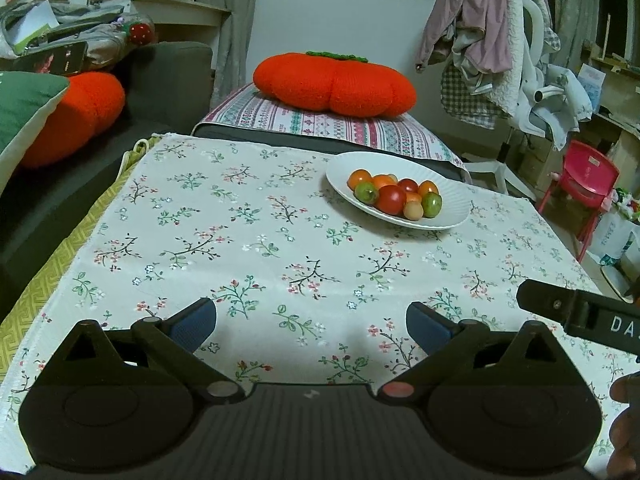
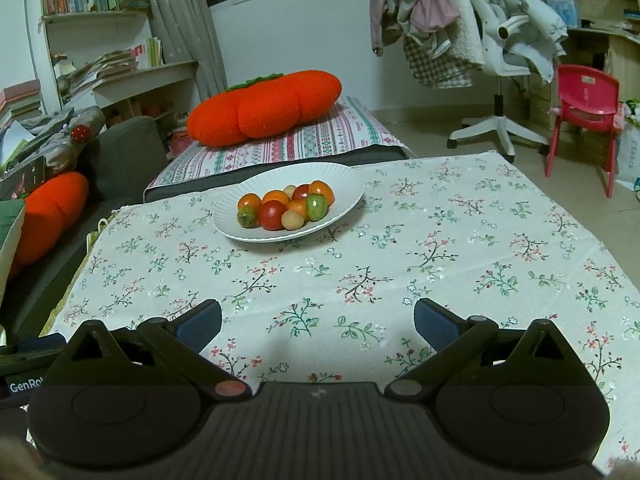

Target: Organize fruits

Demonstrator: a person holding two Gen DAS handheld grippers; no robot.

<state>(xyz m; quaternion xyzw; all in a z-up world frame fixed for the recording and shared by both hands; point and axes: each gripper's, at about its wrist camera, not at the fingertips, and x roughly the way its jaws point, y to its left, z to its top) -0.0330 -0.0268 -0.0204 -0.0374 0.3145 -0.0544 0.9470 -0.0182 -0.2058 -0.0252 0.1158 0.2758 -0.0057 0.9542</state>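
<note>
On the plate [image 2: 352, 192] all fruits [image 2: 286, 206] sit piled; left gripper [image 1: 310, 330] and right gripper [image 2: 318, 326], both near of it, spread wide, empty; fits done or pre-sorting.

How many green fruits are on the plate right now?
2: one green fruit at the pile's left front, the other at its right, both on the white plate. More may be hidden.

Right hand-held gripper [image 2: 318, 326] spread wide, empty; fruits [image 2: 286, 206] piled on white plate [image 2: 348, 188] ahead.

I count: plate [image 2: 240, 232] ×1; fruits [image 2: 286, 208] ×9 on it; orange cushions [image 2: 264, 108] ×2; red chair [image 2: 584, 100] ×1.
</note>
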